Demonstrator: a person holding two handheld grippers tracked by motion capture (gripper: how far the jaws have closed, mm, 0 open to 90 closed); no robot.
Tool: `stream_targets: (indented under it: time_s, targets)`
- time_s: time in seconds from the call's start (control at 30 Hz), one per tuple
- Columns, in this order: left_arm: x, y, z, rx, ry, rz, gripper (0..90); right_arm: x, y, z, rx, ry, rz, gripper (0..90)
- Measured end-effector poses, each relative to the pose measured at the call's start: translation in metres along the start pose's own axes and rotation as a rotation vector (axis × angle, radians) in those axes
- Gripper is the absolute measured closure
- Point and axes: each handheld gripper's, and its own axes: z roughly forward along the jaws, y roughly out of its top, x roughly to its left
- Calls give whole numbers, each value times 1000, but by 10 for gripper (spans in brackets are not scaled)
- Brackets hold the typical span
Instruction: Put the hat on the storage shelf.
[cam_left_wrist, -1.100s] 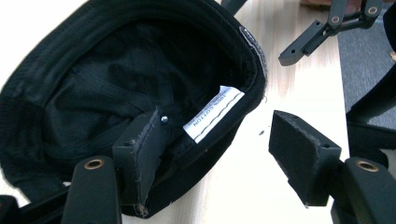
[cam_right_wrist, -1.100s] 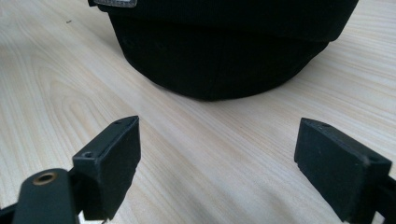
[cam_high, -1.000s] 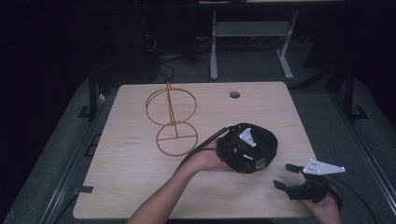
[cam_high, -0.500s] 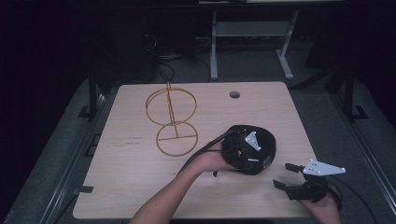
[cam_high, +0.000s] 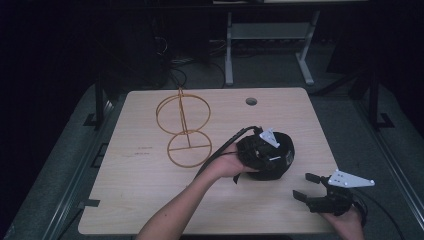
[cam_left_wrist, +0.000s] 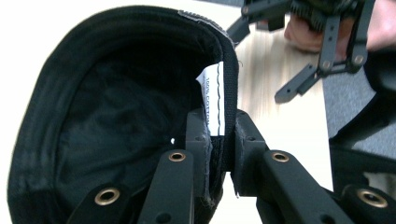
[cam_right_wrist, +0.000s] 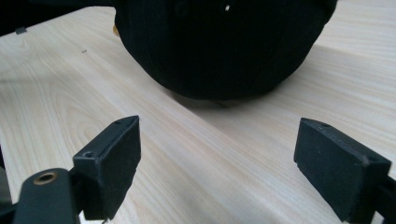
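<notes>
Dim lab/workshop — wood bench (cam_high: 150, 200), metal frame legs (cam_high: 229, 60), floor cables (cam_high: 175, 75).

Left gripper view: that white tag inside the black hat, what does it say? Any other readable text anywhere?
"100% COTTON": on the white tag sewn inside the black hat, printed sideways, partly hidden by the left tongs.
Faint marks on the table: too small to read.
Nothing else legible.

gold wire stand (cam_high: 183, 130), light wooden table (cam_high: 135, 185)
</notes>
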Motion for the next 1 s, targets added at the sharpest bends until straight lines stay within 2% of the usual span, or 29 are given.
stream_targets:
  time_s: [0.17, 0.27, 0.33, 0.5, 0.6, 0.8, 0.93, 1.0]
  targets:
    - [3, 10, -14, -55, 3, -27, 799, 4, 6, -2, -57, -12, -10, 144]
    - [6, 14, -22, -94, -8, -52, 800, 8, 11, -3, -93, 3, -5, 144]
    - [6, 17, -26, -103, -6, -59, 800, 11, 14, -3, -115, 9, -5, 144]
    - [8, 23, -33, -156, -30, -69, 801, 19, 22, -5, -156, -11, -29, 144]
    - [9, 26, -35, -176, -51, -80, 800, 21, 26, -7, -196, -19, -24, 145]
    - [3, 36, -37, -207, -109, -70, 800, 25, 38, -4, -231, -34, -35, 155]
    - [-5, 43, -37, -218, -130, -49, 802, 25, 40, -3, -248, -36, -47, 212]
    - [-8, 46, -38, -219, -134, -38, 802, 24, 38, -5, -262, -27, -52, 281]
